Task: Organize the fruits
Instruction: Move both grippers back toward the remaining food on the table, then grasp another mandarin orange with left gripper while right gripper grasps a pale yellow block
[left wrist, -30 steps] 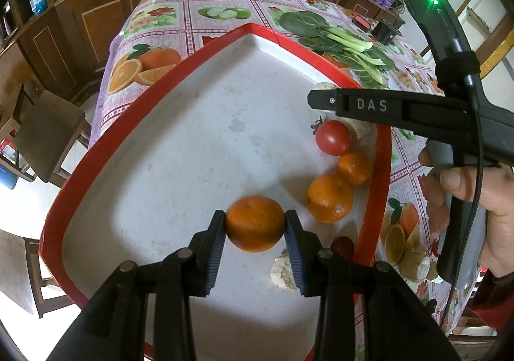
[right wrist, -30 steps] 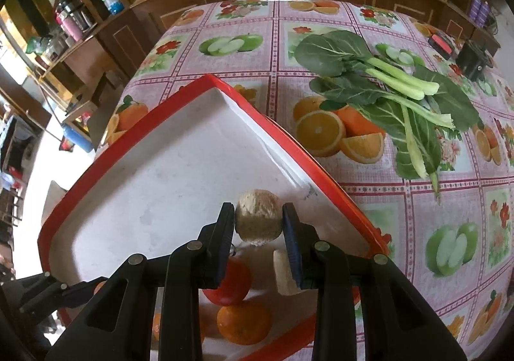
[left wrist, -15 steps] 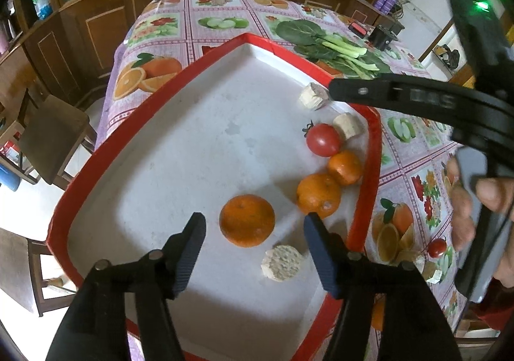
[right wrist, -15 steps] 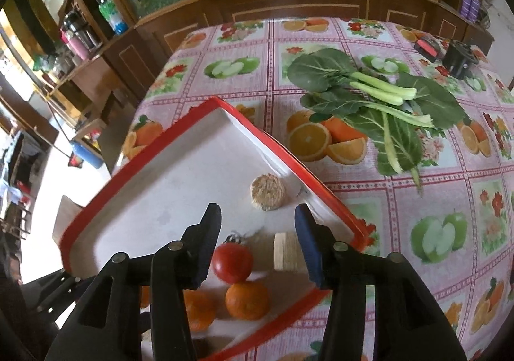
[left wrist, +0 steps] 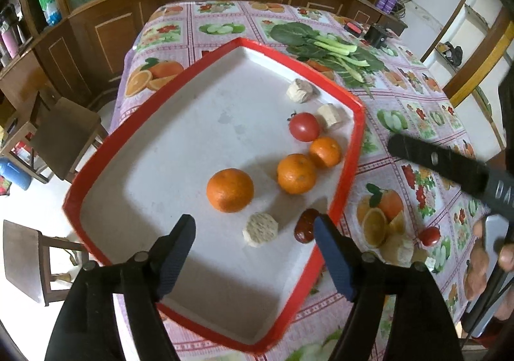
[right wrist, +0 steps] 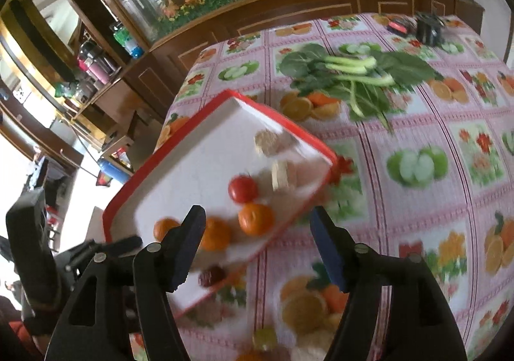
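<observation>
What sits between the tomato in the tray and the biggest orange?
Two smaller oranges lie roughly between the tomato and the biggest orange, seen in the left wrist view.

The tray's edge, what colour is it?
Red. The tray has a red rim around a white inside, clearest in the left wrist view.
</observation>
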Demonstrator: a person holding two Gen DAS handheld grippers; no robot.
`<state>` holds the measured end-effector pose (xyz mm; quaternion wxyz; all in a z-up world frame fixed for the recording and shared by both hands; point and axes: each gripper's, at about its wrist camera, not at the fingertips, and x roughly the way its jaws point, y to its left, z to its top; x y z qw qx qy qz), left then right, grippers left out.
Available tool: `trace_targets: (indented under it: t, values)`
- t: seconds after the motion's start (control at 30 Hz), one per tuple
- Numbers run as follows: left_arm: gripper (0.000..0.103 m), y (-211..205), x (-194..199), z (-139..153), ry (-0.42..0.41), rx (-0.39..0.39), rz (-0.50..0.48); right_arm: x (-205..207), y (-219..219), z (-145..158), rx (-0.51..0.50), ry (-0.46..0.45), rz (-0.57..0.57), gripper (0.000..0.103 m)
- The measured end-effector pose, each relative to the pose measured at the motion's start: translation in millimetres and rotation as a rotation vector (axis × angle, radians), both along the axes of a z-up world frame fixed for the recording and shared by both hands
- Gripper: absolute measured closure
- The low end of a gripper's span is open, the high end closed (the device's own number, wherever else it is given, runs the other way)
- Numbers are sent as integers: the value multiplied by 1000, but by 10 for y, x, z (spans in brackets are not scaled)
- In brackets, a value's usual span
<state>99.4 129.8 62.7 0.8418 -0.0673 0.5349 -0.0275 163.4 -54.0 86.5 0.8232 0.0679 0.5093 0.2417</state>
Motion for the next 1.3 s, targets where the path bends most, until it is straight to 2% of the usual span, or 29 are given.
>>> trace_targets:
  t: [0.23,0.6,0.8,0.93,1.03,1.3]
  values:
    - [20,-224,-158,112,-8,-15,30,-346,-504,-57,-18,14,-16,34]
    - [18,-873,-482,93,13,-36,-21,-668,-1122,-93,-37,-7,-3,32]
    - [18,-874,-676,55,40,-60,-6,-763,-1324,-88,-19,-5,-9,32]
    - [18,-823,-764,14,53,-48,16,-870,-1419,-85,-10,-20,-8,32]
    - [18,-837,-778,-1,52,-32,-1,-935,-1506,-110,0,-18,-23,32]
    - [18,-1024,-704,-88,50,-61,-73,-1102,-1617,-194,-18,-1,-53,33]
